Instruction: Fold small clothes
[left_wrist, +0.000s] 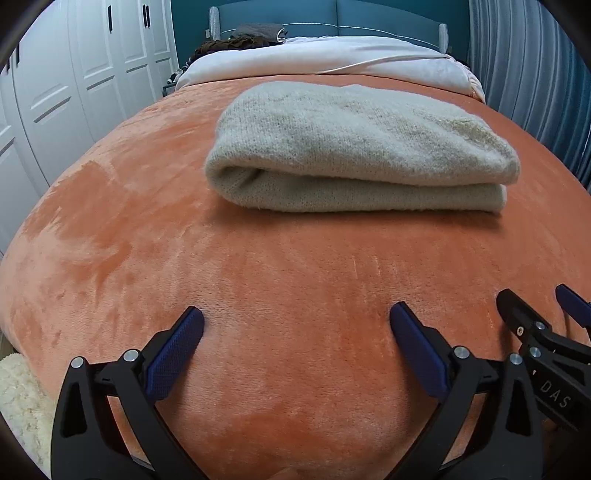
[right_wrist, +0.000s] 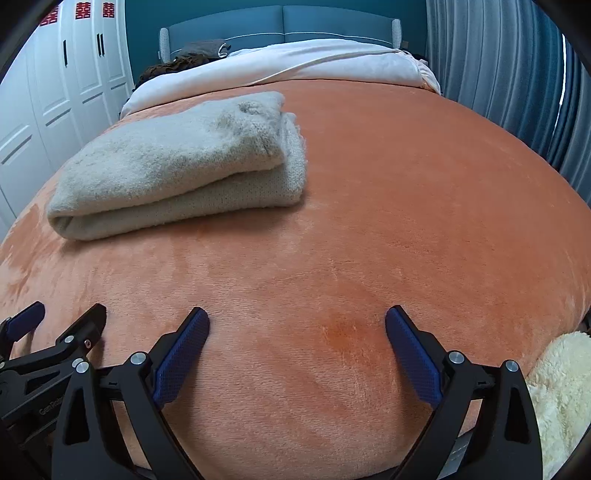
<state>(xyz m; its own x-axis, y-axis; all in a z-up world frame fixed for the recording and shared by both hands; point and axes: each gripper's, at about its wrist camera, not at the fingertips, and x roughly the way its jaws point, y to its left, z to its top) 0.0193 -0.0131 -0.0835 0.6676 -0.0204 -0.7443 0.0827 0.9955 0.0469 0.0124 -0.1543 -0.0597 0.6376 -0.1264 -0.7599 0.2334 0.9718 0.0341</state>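
A folded beige knit garment (left_wrist: 362, 147) lies on the orange plush bedspread (left_wrist: 258, 266), its rolled fold edge facing me. In the right wrist view the same garment (right_wrist: 177, 166) sits up and to the left. My left gripper (left_wrist: 295, 317) stands open over bare bedspread, well short of the garment, with nothing between its blue pads. My right gripper (right_wrist: 297, 317) is likewise open and empty over the bedspread (right_wrist: 388, 221). Each gripper shows in the other's view: the right one (left_wrist: 539, 306) at the right edge, the left one (right_wrist: 62, 314) at the left edge.
A white duvet (left_wrist: 317, 59) is bunched at the head of the bed below a teal headboard (left_wrist: 332, 18). Dark clothes (left_wrist: 236, 40) lie near it. White wardrobe doors (left_wrist: 74, 81) line the left, blue curtains (left_wrist: 524, 55) the right. A cream fleece (right_wrist: 561, 387) hangs at the bed's near edge.
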